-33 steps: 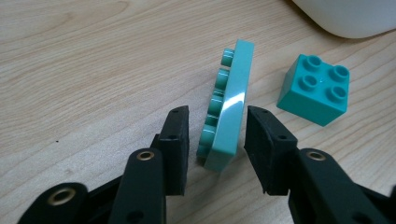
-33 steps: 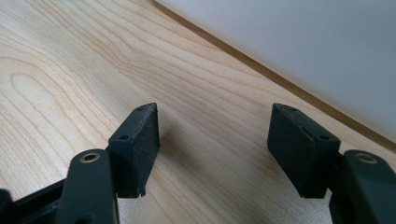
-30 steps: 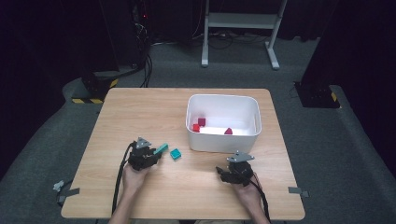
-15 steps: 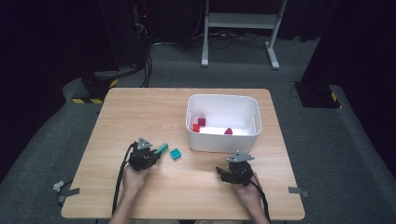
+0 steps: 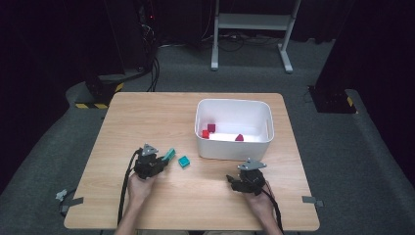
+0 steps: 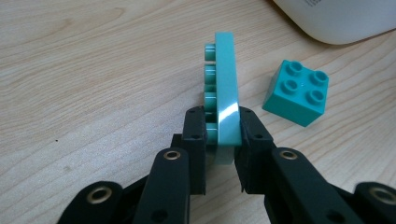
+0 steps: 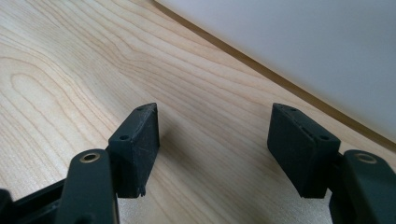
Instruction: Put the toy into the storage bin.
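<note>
Teal flat studded plastic plate point(image 6: 226, 100) is clamped on edge in the left gripper point(image 6: 223, 140), its jaws having just closed, long axis toward twelve o'clock; the teal cube brick point(image 6: 296, 92) lies at two o'clock on the wooden bench point(image 6: 93, 70). The right gripper point(image 7: 215, 149) stands wide open, empty.

A teal flat brick point(image 6: 226, 98) and teal cube brick point(image 6: 296, 91) lie on pale wood-grain table point(image 5: 147, 117); red bricks point(image 5: 211, 128) in white bin point(image 5: 234, 147).

Bright tabletop, dark surroundings, soft shadows
</note>
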Action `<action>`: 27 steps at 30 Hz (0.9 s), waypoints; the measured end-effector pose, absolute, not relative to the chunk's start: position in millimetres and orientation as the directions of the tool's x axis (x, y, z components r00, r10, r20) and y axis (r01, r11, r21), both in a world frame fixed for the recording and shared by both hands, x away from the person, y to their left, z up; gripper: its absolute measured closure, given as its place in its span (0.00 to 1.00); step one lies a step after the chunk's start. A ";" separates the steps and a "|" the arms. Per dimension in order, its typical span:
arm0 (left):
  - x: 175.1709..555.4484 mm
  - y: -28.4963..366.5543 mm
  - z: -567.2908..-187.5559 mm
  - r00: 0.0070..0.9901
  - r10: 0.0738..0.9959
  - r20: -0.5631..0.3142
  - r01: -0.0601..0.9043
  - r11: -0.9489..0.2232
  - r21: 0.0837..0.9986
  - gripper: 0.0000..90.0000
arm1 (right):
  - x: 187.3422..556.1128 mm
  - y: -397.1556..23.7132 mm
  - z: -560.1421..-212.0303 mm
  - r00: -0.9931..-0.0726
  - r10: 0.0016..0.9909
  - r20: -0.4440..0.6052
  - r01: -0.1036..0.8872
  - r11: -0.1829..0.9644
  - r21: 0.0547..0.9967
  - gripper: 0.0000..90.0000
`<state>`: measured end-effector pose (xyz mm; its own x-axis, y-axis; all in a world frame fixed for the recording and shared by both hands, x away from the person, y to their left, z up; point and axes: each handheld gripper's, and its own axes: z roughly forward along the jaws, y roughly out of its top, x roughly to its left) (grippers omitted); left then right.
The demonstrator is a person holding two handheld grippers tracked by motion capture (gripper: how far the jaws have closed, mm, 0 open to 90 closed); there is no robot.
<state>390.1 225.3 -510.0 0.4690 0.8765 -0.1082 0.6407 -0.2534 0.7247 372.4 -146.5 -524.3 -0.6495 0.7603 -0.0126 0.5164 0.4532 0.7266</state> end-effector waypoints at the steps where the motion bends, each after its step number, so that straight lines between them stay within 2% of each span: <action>1: 389.9 225.8 -509.3 0.470 0.876 -0.112 0.642 -0.252 0.724 0.84 | 372.3 -146.5 -524.3 -0.649 0.761 -0.012 0.517 0.453 0.726 0.38; 27: 386.6 214.9 -475.4 0.544 0.830 -0.123 0.594 -0.278 0.755 0.84 | 372.3 -146.5 -524.4 -0.649 0.760 -0.013 0.516 0.453 0.727 0.38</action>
<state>386.6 214.9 -475.4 0.5442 0.8298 -0.1233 0.5945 -0.2777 0.7546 372.3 -146.5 -524.4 -0.6494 0.7603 -0.0128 0.5160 0.4530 0.7270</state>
